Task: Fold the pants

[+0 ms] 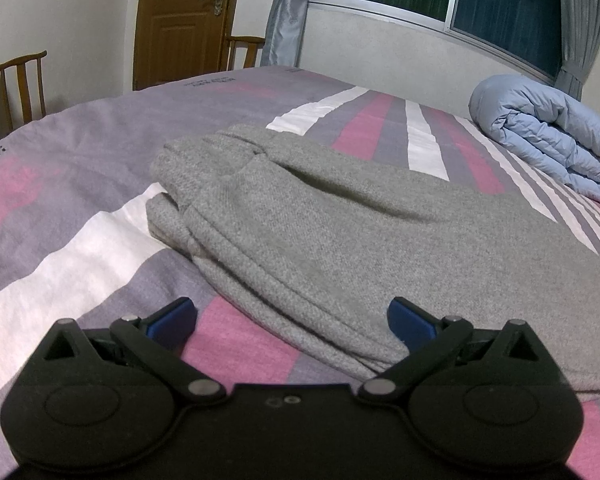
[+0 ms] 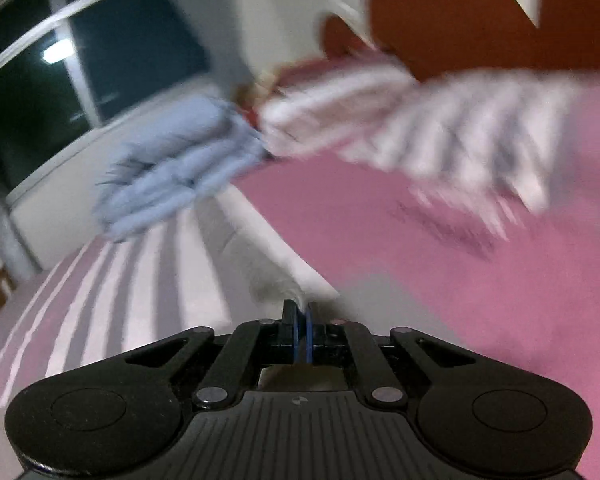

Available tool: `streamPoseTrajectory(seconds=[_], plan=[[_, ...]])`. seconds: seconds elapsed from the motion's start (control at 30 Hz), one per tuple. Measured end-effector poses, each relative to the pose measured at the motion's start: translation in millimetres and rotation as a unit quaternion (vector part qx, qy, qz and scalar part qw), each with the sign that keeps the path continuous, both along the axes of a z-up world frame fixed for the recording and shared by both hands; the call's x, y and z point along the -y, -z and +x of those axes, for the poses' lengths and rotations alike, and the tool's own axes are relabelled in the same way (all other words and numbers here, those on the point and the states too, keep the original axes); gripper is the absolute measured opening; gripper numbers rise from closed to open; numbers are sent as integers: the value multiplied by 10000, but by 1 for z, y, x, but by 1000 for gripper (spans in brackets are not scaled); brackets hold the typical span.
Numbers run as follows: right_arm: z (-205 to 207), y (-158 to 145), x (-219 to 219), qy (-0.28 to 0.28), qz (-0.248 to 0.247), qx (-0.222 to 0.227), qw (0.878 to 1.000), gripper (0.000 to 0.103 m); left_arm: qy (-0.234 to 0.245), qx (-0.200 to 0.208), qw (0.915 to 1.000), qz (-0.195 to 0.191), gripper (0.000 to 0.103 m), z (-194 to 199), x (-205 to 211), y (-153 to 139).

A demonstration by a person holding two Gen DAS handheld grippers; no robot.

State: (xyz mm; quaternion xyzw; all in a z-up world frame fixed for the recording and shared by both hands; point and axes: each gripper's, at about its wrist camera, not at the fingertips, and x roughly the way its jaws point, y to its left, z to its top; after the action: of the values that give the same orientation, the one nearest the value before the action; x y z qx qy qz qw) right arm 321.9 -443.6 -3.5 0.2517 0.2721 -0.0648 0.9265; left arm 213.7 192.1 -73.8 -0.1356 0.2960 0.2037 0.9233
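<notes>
- Two hand-held grippers are in play, and only the left hand-held gripper (image 1: pixel 292 320) has the grey pants (image 1: pixel 340 232) in front of it.
- The pants lie on the bed (image 1: pixel 60 240), on its striped cover of pink, white and lilac, already folded into a thick bundle, so the task looks well along.
- From the left wrist view the bundle starts just beyond and between the blue fingertips (image 1: pixel 410 322), then runs away up the picture. Its long axis goes from lower right, near the gripper, to upper left, where the stacked folded edges show.
- The left jaws stand wide apart and grip nothing; the near edge of the pants sits in the gap's line but the pads do not press on it.
- The right hand-held gripper (image 2: pixel 300 332) has its pads closed together. A pale wisp shows just beyond the tips; the blur hides whether any cloth is caught.
- The right wrist view is smeared and shows only bed cover, a blue folded quilt (image 2: pixel 172 168) and a window (image 2: pixel 80 80); no pants appear there.
- Judging by this, the left hand is the nearer one, and any next grasp calls for moving straight ahead onto the near edge of the pants.
</notes>
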Motion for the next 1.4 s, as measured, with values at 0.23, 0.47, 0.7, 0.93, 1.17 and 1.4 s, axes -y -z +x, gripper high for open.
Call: streamPoseTrajectory(seconds=[0.23, 0.47, 0.7, 0.93, 1.17, 1.4], plan=[[-9, 47, 37, 254, 1214, -150, 9922, 5, -4, 13, 10000, -5, 97, 0, 0, 0], [-14, 59, 72, 730, 2065, -111, 9756, 31, -8, 14, 10000, 1, 97, -1, 0, 0], [-36, 53, 97, 1015, 2437, 193, 9643, 31, -8, 21, 10000, -5, 97, -1, 0, 0], [-69, 55, 107, 1175, 2828, 484, 9507, 31, -10, 28, 10000, -10, 97, -1, 0, 0], [-38, 65, 98, 1046, 2724, -132, 9564, 30, -12, 28, 10000, -10, 97, -1, 0, -1], [-18, 43, 95, 506, 1853, 205, 9812, 4, -14, 40, 10000, -19, 97, -2, 0, -1]])
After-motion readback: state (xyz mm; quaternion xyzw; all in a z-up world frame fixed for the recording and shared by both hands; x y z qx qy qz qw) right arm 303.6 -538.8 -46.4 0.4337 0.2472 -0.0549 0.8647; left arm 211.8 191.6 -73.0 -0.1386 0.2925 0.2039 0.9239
